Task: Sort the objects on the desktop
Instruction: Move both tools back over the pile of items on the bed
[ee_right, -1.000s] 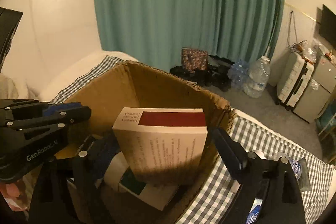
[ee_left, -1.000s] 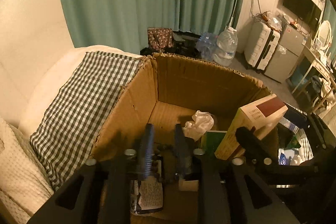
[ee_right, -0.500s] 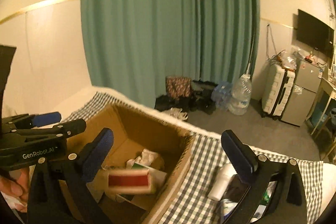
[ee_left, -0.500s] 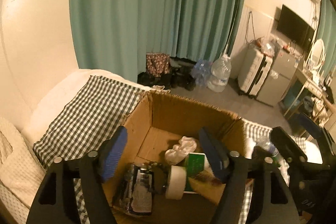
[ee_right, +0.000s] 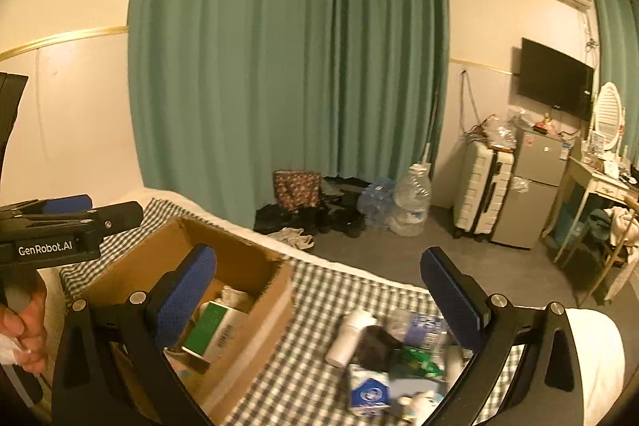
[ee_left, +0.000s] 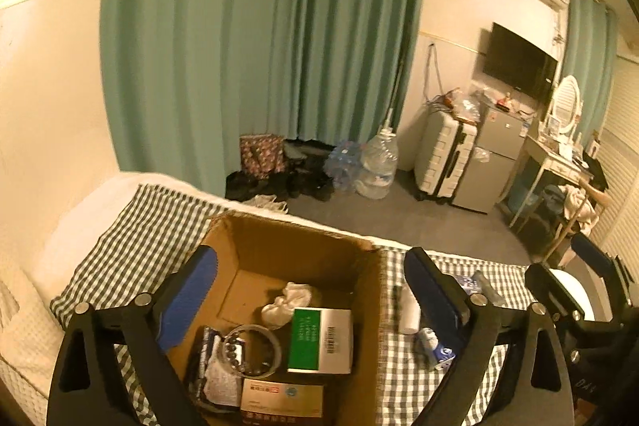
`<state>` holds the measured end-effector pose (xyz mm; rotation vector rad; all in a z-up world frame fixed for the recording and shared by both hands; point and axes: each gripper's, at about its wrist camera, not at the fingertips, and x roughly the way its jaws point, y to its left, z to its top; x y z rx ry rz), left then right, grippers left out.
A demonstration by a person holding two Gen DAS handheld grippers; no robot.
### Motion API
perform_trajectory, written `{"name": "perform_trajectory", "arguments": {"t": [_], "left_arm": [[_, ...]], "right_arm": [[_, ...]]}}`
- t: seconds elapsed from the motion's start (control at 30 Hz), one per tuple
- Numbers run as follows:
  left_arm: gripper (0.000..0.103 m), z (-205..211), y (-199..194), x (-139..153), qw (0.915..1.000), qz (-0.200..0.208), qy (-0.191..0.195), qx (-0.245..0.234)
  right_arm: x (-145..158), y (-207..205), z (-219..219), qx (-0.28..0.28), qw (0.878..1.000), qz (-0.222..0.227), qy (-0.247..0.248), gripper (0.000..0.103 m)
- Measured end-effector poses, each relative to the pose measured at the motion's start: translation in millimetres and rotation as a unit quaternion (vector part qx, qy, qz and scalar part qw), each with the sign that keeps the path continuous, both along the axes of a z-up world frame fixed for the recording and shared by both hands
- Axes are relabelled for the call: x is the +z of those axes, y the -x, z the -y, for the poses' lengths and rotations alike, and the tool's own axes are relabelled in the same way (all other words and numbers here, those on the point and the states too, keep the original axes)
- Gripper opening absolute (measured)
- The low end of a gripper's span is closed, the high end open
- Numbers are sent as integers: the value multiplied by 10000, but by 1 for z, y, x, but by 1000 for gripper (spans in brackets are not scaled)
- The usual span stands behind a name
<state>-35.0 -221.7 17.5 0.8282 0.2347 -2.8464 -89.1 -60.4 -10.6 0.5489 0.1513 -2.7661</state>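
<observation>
An open cardboard box [ee_left: 303,238] stands on the checked cloth. Inside lie a green-and-white carton [ee_left: 319,340], a crumpled tissue [ee_left: 285,302], a bead ring [ee_left: 249,350], a dark packet [ee_left: 211,374] and a book with a red band [ee_left: 279,402]. My left gripper [ee_left: 309,252] hangs above the box, its jaws opening with nothing between them. My right gripper [ee_right: 315,252] is open and empty, over the cloth between the box [ee_right: 255,330] and a heap of loose items: a white bottle [ee_right: 349,336], a black object [ee_right: 377,346] and a blue-and-white pack [ee_right: 369,390].
The checked cloth [ee_right: 319,306] covers a bed, with a white pillow [ee_right: 595,358] at the right. Beyond the bed's far edge are the floor, bags, a water jug [ee_right: 411,202], a suitcase [ee_right: 481,190] and a small fridge [ee_right: 535,186]. A hand [ee_right: 24,326] holds the left gripper.
Both grippers rose and drew back from the box. The left jaws went from nearly shut to wide. The book that was between the right jaws dropped into the box.
</observation>
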Motion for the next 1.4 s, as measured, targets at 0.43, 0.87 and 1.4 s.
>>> {"name": "perform_trajectory", "arguments": {"t": [0.43, 0.87, 1.4], "left_arm": [[103, -56, -7, 30, 9987, -309, 365, -176], [103, -124, -5, 29, 9947, -471, 644, -645], [103, -167, 43, -26, 9932, 202, 721, -892]], "right_arm": [[33, -35, -65, -515, 9975, -469, 107, 103], [43, -56, -136, -990, 9935, -556, 98, 103], [-17, -18, -169, -873, 9959, 228, -86, 103]]}}
